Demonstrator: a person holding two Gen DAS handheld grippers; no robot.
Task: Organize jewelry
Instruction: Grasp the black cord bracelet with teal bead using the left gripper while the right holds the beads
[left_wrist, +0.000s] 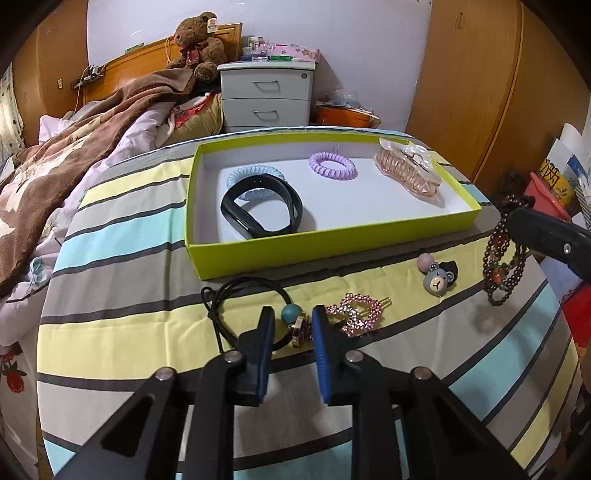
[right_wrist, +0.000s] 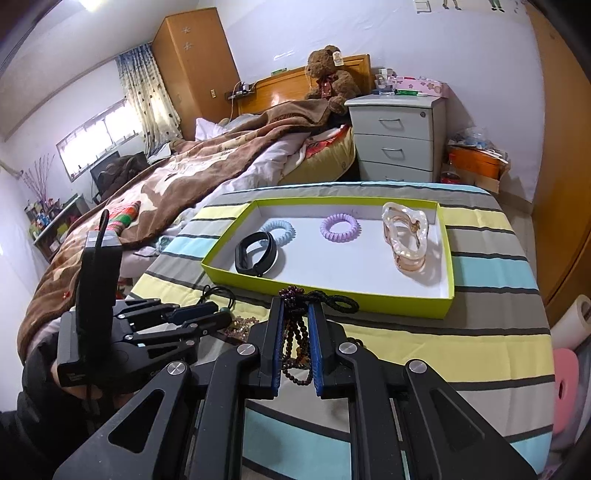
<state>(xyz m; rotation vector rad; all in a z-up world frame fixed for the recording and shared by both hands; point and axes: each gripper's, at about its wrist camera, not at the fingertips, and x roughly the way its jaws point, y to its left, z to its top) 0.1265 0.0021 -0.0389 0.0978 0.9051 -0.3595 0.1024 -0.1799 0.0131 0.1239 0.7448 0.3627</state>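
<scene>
A lime-green tray (left_wrist: 325, 247) (right_wrist: 332, 293) on the striped table holds a black band (left_wrist: 262, 210), a blue coil hair tie (left_wrist: 240, 177), a purple coil hair tie (left_wrist: 332, 165) and a clear peach hair claw (left_wrist: 408, 168). My right gripper (right_wrist: 295, 306) is shut on a dark beaded bracelet (right_wrist: 295, 343), which hangs above the table at the right in the left wrist view (left_wrist: 502, 266). My left gripper (left_wrist: 293, 314) is open, low over a black cord necklace with a teal bead (left_wrist: 290, 313). A pink rhinestone clip (left_wrist: 360, 314) lies beside it.
A bear-face hair tie (left_wrist: 437, 278) with a pink ball lies on the striped cloth (left_wrist: 129, 325) in front of the tray. A bed with a brown blanket (left_wrist: 74, 162) is to the left, a grey nightstand (left_wrist: 266, 96) behind, wooden wardrobes to the right.
</scene>
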